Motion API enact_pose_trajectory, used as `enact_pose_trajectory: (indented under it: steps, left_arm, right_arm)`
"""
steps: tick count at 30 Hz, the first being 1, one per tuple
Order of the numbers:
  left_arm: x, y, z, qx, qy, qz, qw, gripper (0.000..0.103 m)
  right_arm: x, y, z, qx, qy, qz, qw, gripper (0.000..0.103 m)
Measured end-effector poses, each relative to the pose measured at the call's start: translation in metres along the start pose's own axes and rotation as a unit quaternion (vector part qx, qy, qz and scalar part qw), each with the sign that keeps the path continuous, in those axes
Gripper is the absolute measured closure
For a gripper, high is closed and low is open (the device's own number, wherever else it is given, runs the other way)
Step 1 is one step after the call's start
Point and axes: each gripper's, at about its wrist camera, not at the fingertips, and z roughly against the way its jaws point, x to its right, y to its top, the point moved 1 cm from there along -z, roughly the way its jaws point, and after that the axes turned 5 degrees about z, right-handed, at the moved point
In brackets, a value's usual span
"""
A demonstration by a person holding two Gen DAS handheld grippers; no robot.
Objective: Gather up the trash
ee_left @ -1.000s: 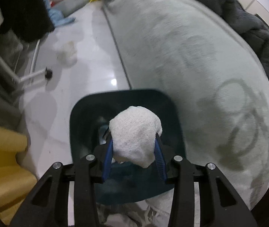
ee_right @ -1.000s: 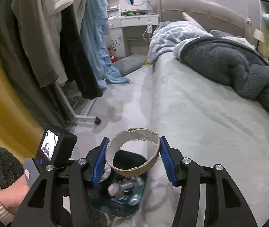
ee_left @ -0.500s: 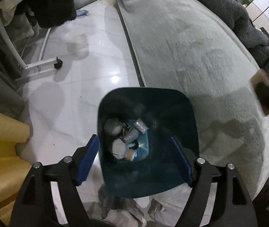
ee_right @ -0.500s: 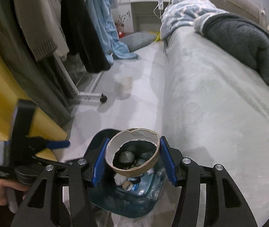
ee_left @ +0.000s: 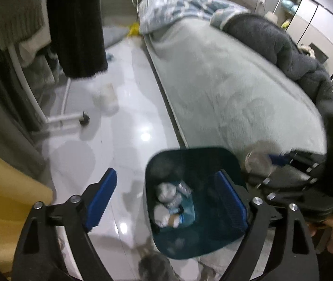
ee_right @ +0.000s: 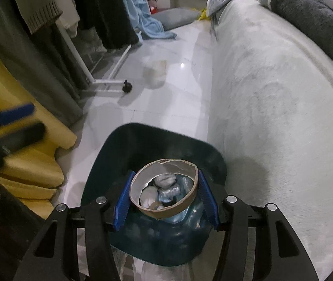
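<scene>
a bed (ee_right: pixel 271 89) with a pale grey-green cover runs along the right of the glossy white tiled floor (ee_right: pixel 180 103). a dark grey fleece blanket (ee_left: pixel 281 46) lies heaped on its far side, with a blue and white patterned quilt (ee_left: pixel 178 4) bunched at the head. on the left stands a white clothes rack (ee_right: pixel 110 79) on castors, hung with a black garment (ee_left: pixel 77 23), a knitted beige sweater (ee_right: pixel 40 7) and a light blue cloth (ee_right: pixel 143 21) trailing onto the floor. yellow cushions (ee_right: pixel 26 164) sit stacked at the near left.

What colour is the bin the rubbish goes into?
Dark teal-blue; the bin shows best in the right wrist view.
</scene>
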Motion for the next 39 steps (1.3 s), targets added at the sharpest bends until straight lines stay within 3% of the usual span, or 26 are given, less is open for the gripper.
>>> enact_pose_trajectory:
  steps: [9, 11, 17, 21, 29, 35, 39]
  left_arm:
    - [0.024, 0.018, 0.051, 0.107, 0.000, -0.036, 0.9936, 0.012]
    - [0.031, 0.020, 0.062, 0.126, 0.001, -0.049, 0.9908, 0.011]
    - [0.052, 0.023, 0.093, 0.182, -0.005, -0.069, 0.9809, 0.007]
    - [0.067, 0.024, 0.111, 0.202, -0.019, -0.069, 0.9768, 0.006]
    - [0.097, 0.020, 0.134, 0.221, -0.036, -0.069, 0.9722, 0.005]
    - [0.118, 0.019, 0.150, 0.237, -0.039, -0.066, 0.9685, 0.004]
    - [0.133, 0.019, 0.164, 0.254, -0.029, -0.078, 0.9636, 0.003]
  right_arm:
    - [-0.002, -0.015, -0.019, -0.039, -0.005, 0.007, 0.999, 0.046]
    - [0.000, -0.015, -0.019, -0.043, -0.005, 0.003, 0.999, 0.034]
    - [-0.001, -0.008, -0.001, -0.028, -0.004, 0.000, 1.000, 0.026]
    - [0.007, 0.001, 0.034, 0.009, -0.006, -0.002, 1.000, 0.020]
    - [0.043, 0.007, 0.124, 0.106, -0.074, -0.018, 0.991, 0.010]
    - [0.070, -0.011, 0.197, 0.181, -0.133, -0.037, 0.974, 0.004]
    - [0.089, -0.044, 0.253, 0.231, -0.161, -0.065, 0.957, 0.004]
